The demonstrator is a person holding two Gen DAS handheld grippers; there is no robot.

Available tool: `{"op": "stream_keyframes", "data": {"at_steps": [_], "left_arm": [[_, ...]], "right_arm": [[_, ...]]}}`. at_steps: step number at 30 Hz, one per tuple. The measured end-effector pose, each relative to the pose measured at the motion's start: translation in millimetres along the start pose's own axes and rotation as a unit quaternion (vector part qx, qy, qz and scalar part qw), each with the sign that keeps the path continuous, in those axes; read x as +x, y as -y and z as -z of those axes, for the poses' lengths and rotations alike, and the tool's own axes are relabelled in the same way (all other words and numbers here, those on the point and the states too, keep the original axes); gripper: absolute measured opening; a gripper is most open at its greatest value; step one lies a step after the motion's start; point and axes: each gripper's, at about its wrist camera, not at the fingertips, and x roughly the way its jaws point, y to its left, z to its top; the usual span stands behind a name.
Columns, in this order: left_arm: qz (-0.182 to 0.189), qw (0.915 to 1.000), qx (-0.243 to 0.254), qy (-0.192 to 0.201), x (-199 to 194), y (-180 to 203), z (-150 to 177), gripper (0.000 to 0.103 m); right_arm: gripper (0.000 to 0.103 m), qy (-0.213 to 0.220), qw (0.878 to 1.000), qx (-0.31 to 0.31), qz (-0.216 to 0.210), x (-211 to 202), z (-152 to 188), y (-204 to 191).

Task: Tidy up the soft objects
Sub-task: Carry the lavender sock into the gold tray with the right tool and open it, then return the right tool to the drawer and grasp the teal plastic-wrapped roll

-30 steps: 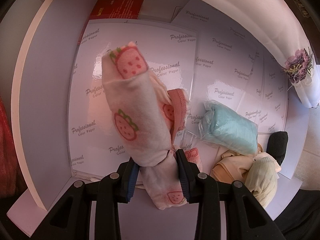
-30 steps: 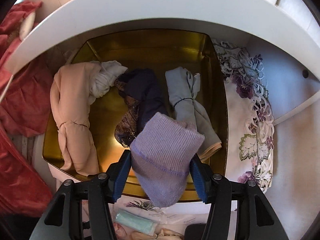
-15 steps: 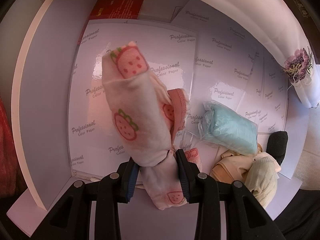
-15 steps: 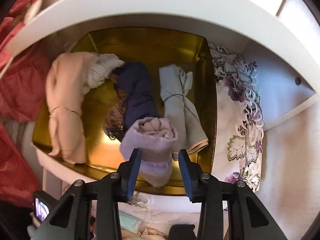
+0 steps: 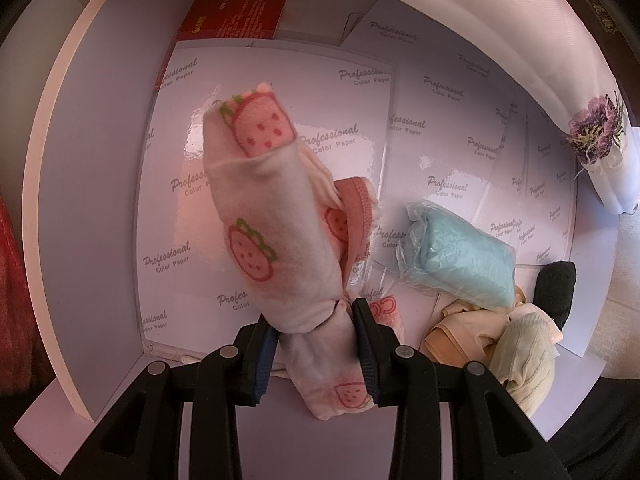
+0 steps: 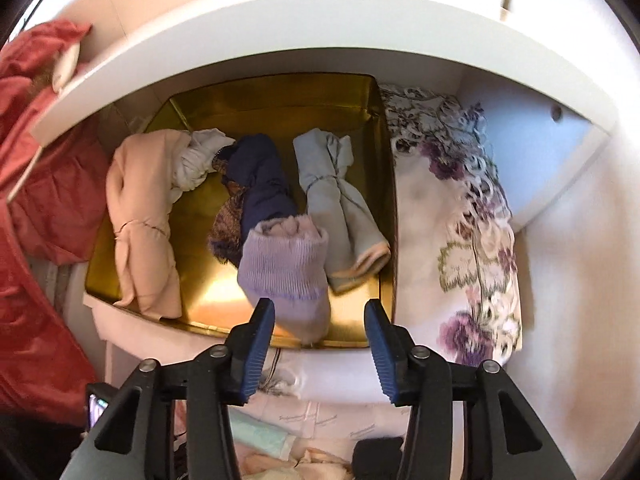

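On the white shelf floor (image 5: pixel 92 216) lie glossy packs printed "Professional Color Paper" (image 5: pixel 332 136). Above them the left gripper (image 5: pixel 314 334) pinches a rolled strawberry-print cloth (image 5: pixel 272 224). Nearby sits a wrapped pale blue bundle (image 5: pixel 460 268). Higher up, the right gripper (image 6: pixel 320 330) has its fingers spread, a rolled lilac sock (image 6: pixel 286 272) resting in the gold tray (image 6: pixel 280 100) beside an embroidered floral cloth (image 6: pixel 460 216).

My two grippers — construction as seen from the wrist cameras.

My left gripper (image 5: pixel 316 344) and right gripper (image 6: pixel 320 334) are alike: black angular plastic arms, a round silver screw head at each joint, and ribbed blue pads (image 6: pixel 256 344) lining the inner face of each black finger.
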Motion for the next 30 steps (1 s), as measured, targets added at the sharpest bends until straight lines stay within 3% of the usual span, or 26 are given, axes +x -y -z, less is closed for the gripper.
{"op": "stream_keyframes", "data": {"at_steps": [5,9,17,22,26,30], "left_arm": [[0.0,1.0,0.0,0.0,0,0,0,0.037],[0.0,1.0,0.0,0.0,0,0,0,0.037],[0.003,1.0,0.002,0.003,-4,0,2,0.035],[0.002,1.0,0.006,0.004,-7,1,5,0.035],[0.001,1.0,0.002,0.002,-9,1,7,0.035],[-0.001,1.0,0.003,0.006,-11,4,9,0.035]], "right_arm": [[0.055,-0.004,1.0,0.025,-0.009,-10,28,13],[0.062,-0.03,0.998,0.05,-0.017,-7,59,27],[0.066,-0.15,0.983,0.109,0.001,43,107,49],[0.066,-0.21,0.971,0.115,0.013,75,128,50],[0.066,-0.224,0.966,0.129,0.018,85,135,55],[0.066,-0.217,0.97,0.107,-0.018,88,133,41]]}}
